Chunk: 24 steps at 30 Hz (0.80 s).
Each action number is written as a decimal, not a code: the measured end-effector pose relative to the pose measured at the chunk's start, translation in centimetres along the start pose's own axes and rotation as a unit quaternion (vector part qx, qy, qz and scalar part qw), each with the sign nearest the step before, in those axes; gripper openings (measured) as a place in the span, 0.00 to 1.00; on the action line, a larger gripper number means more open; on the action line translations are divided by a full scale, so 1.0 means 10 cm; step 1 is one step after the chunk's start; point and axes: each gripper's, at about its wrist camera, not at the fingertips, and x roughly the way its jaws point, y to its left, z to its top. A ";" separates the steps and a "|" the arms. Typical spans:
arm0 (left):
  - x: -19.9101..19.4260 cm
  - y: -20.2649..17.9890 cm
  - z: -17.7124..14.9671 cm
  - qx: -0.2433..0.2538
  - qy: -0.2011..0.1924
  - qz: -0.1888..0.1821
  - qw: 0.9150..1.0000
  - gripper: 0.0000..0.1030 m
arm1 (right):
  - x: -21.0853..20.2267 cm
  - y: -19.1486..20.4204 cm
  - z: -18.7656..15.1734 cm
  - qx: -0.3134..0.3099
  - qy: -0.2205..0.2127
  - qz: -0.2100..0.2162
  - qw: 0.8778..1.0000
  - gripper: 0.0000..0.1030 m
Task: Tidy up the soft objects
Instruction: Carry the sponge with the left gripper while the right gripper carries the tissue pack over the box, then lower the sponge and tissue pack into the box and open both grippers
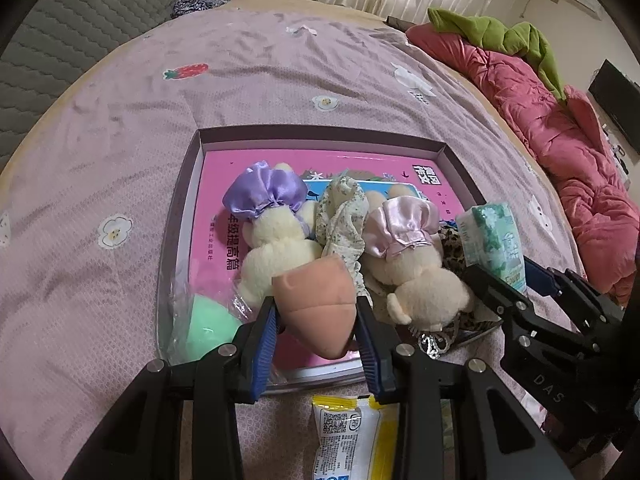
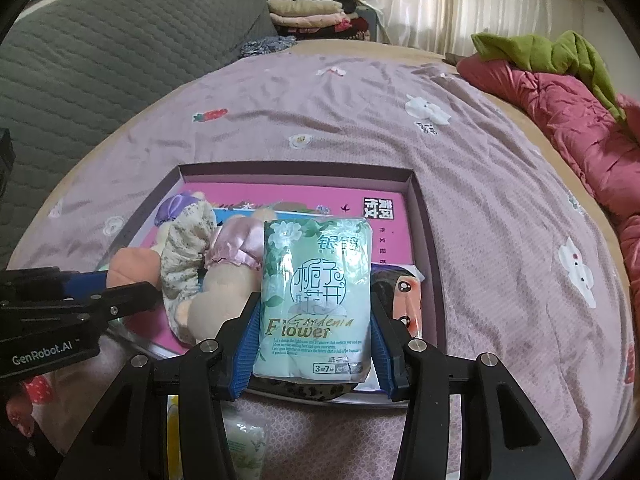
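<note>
My left gripper (image 1: 315, 306) is shut on a peach plush piece (image 1: 316, 292), held over the near part of a shallow purple box (image 1: 320, 134) on the bed. A pink book lines the box. On the book lie a cream doll in a purple bonnet (image 1: 264, 192), a floral cloth (image 1: 340, 216) and a cream doll in a pink bonnet (image 1: 404, 224). My right gripper (image 2: 314, 304) is shut on a green tissue pack (image 2: 316, 280), upright above the box's near right part. Each gripper shows in the other's view: the right gripper (image 1: 506, 276) and the left gripper (image 2: 116, 282).
A green soft thing in a plastic bag (image 1: 204, 328) fills the box's near left corner. A leopard-print item (image 1: 452, 244) lies under the pack. A yellow-white packet (image 1: 352, 436) lies before the box. A red quilt (image 1: 560, 140) lines the right side, with a grey headboard (image 2: 100, 60) at left.
</note>
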 end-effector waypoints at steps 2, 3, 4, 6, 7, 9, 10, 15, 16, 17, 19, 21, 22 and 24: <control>0.02 -0.01 0.00 0.002 0.003 -0.001 1.000 0.37 | 0.02 0.00 -0.01 0.001 0.002 -0.001 1.000 0.49; 0.02 -0.01 0.00 0.003 0.003 0.000 1.000 0.37 | 0.03 0.00 -0.01 0.001 0.003 -0.002 1.000 0.49; 0.03 -0.02 0.00 0.003 0.004 0.001 1.000 0.37 | 0.04 -0.01 -0.02 0.002 0.005 -0.004 1.000 0.50; 0.04 -0.01 0.00 0.002 0.005 0.001 1.000 0.37 | 0.06 -0.02 -0.02 0.005 0.009 0.001 1.000 0.51; 0.05 -0.02 0.00 0.003 0.006 0.002 1.000 0.37 | 0.07 -0.01 -0.02 0.005 0.012 0.001 1.000 0.51; 0.06 -0.01 0.00 0.002 0.008 0.002 1.000 0.37 | 0.09 0.00 -0.03 0.002 0.015 0.001 1.000 0.51; 0.06 -0.01 0.00 0.001 0.010 0.002 1.000 0.37 | 0.09 0.00 -0.04 0.000 0.016 0.000 1.000 0.51; 0.08 0.01 -0.02 -0.004 0.012 0.000 1.000 0.37 | 0.08 0.01 -0.06 0.001 0.016 -0.003 1.000 0.52; 0.09 0.01 -0.02 -0.006 0.013 -0.001 1.000 0.37 | 0.08 0.02 -0.06 0.000 0.017 -0.005 1.000 0.55; 0.09 0.01 -0.02 -0.008 0.014 -0.003 1.000 0.37 | 0.08 0.02 -0.07 -0.002 0.017 -0.007 1.000 0.56; 0.09 0.03 -0.02 -0.014 0.014 -0.008 1.000 0.37 | 0.05 0.02 -0.08 -0.003 0.015 -0.011 1.000 0.57; 0.09 0.04 -0.02 -0.018 0.013 -0.010 1.000 0.37 | 0.02 0.02 -0.09 -0.003 0.010 -0.012 1.000 0.60; 0.09 0.05 -0.02 -0.020 0.013 -0.012 1.000 0.37 | -0.01 0.02 -0.09 -0.002 0.007 -0.015 1.000 0.64; 0.10 0.06 -0.02 -0.024 0.018 -0.016 0.999 0.37 | -0.06 0.01 -0.09 0.000 0.002 -0.016 1.000 0.64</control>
